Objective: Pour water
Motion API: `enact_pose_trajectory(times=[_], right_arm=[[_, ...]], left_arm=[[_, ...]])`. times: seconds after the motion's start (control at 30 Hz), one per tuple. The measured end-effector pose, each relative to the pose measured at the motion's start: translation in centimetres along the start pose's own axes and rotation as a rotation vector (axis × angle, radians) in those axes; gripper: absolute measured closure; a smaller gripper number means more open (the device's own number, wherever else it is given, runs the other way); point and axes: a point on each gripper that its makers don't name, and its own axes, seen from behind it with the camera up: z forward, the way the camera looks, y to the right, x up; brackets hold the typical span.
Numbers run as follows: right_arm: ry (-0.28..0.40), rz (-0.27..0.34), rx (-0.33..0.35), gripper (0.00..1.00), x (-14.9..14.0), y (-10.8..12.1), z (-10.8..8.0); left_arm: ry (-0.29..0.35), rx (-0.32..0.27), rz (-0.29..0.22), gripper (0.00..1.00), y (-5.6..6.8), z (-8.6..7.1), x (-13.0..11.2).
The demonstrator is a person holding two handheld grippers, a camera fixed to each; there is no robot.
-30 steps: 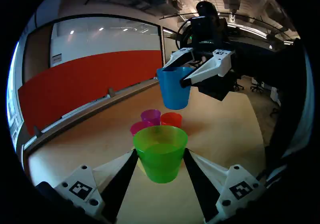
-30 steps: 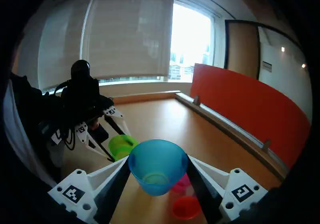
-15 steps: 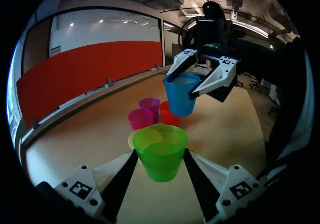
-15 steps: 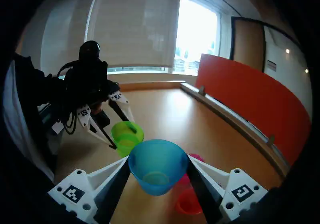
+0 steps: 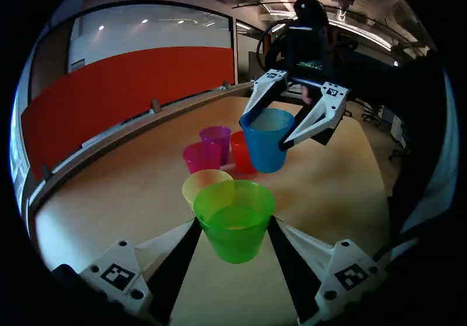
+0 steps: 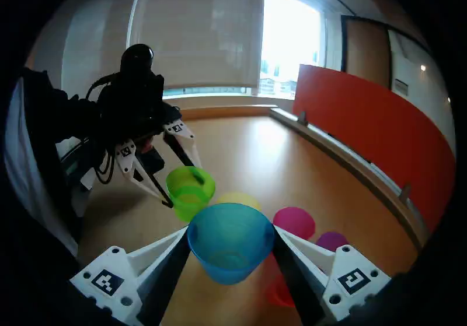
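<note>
My left gripper (image 5: 234,232) is shut on a green cup (image 5: 234,218) with water in it, held upright above the wooden table (image 5: 327,168). Facing it, my right gripper (image 5: 267,132) is shut on a blue cup (image 5: 267,139), tilted slightly, over the loose cups. In the right gripper view the blue cup (image 6: 230,249) sits between my right gripper (image 6: 230,241) fingers with a little water at its bottom, and the green cup (image 6: 190,192) hangs in the left gripper (image 6: 188,187) just beyond.
A yellow cup (image 5: 201,183), a pink cup (image 5: 201,156), a purple cup (image 5: 216,140) and a red cup (image 5: 240,151) stand together on the table. A red partition (image 5: 117,98) runs along its far edge. A person in dark sleeves (image 6: 46,139) holds the grippers.
The blue cup in the right gripper has come down and closer to the green cup. Both views now tip lower toward the table, bringing the yellow, pink and purple cups into sight.
</note>
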Motion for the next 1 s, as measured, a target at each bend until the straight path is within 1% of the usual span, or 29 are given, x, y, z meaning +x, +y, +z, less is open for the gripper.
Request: enact_pose_trajectory(times=[0.37,0.67,1.0], right_arm=[[-0.025,-0.006,0.029,0.08,-1.8,-0.8,1.4],[-0.046,-0.004,0.042,0.08,-3.3,-1.0,2.3],[-0.057,-0.005,0.053,0.08,-4.2,-1.3,3.0]], left_arm=[[-0.041,-0.022,0.005,0.19,0.4,0.4,-1.4],[-0.063,-0.042,0.005,0.19,0.5,0.6,-2.0],[-0.094,-0.062,0.026,0.18,0.7,0.8,-2.7]])
